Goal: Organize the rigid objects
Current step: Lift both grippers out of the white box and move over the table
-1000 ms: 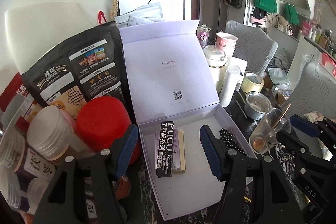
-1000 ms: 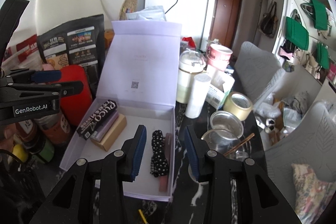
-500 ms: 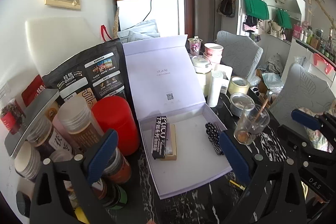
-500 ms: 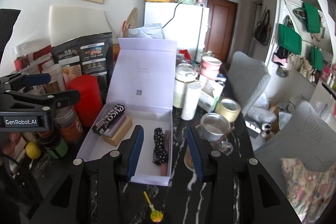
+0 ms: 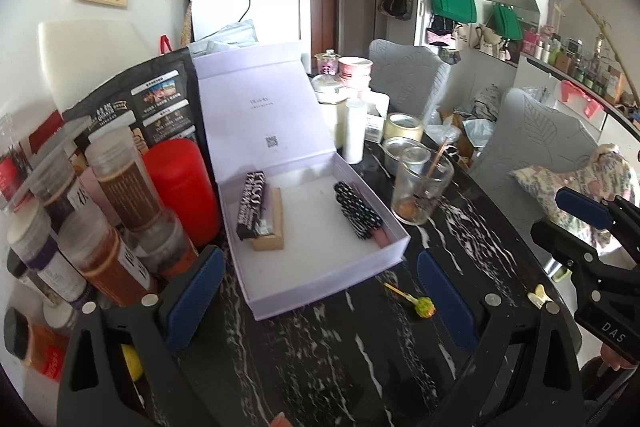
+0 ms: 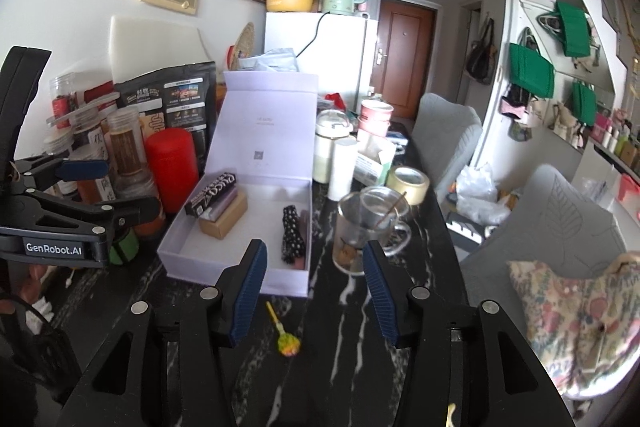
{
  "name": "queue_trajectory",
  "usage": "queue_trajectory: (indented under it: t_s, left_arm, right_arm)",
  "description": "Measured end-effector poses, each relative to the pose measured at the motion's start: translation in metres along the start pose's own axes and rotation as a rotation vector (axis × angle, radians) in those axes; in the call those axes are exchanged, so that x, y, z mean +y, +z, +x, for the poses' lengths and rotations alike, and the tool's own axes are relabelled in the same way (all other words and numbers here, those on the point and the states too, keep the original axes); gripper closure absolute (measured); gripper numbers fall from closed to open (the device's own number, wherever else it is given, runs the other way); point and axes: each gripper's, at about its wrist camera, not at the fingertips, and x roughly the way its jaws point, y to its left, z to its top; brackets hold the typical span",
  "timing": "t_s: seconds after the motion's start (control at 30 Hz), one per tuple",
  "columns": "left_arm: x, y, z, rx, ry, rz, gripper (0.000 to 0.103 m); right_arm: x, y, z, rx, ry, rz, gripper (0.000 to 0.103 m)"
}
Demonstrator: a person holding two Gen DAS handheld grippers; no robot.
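An open lilac box (image 5: 320,275) (image 6: 224,277) stands on the black marble table with its lid up. Inside lie a black PUCO packet (image 5: 250,205) (image 6: 212,193) on a tan box (image 5: 272,227) (image 6: 224,217) at the left, and a black dotted item (image 5: 358,211) (image 6: 292,233) over a pink one at the right. A lollipop (image 5: 422,305) (image 6: 286,341) lies on the table in front of the box. My left gripper (image 5: 320,303) is open and empty, held back from the box. My right gripper (image 6: 314,293) is open and empty above the lollipop.
Jars and a red canister (image 5: 180,183) crowd the table's left. A glass mug with a stick (image 5: 420,191) (image 6: 360,231), a tape roll (image 6: 408,183), a white cylinder (image 5: 354,135) and cups stand right of the box. A yellow clip (image 5: 538,295) lies at the right.
Both grippers have pulled back and up from the box, and their jaws have opened wider. The lollipop on the table has come into view.
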Motion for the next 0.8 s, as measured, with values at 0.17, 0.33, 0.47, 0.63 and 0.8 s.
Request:
queue_trajectory:
  t_s: [0.17, 0.33, 0.47, 0.63, 0.8]
  left_arm:
    - [-0.018, -0.018, -0.007, 0.013, -0.036, 0.023, 0.004]
    - [-0.034, -0.031, -0.007, 0.028, -0.065, 0.027, 0.004]
    - [-0.047, -0.039, -0.003, 0.037, -0.099, 0.039, 0.004]
    - [-0.069, -0.051, -0.002, 0.024, -0.131, 0.069, 0.004]
    - [-0.088, -0.065, 0.008, 0.042, -0.158, 0.089, 0.004]
  right_arm:
    - [-0.007, -0.019, -0.020, -0.003, -0.007, 0.009, 0.050]
    - [-0.021, -0.040, -0.040, -0.003, -0.032, 0.041, 0.050]
    - [-0.031, -0.048, -0.047, -0.001, -0.052, 0.065, 0.049]
    - [-0.052, -0.067, -0.054, 0.007, -0.108, 0.120, 0.049]
    - [-0.062, -0.088, -0.054, 0.033, -0.130, 0.152, 0.049]
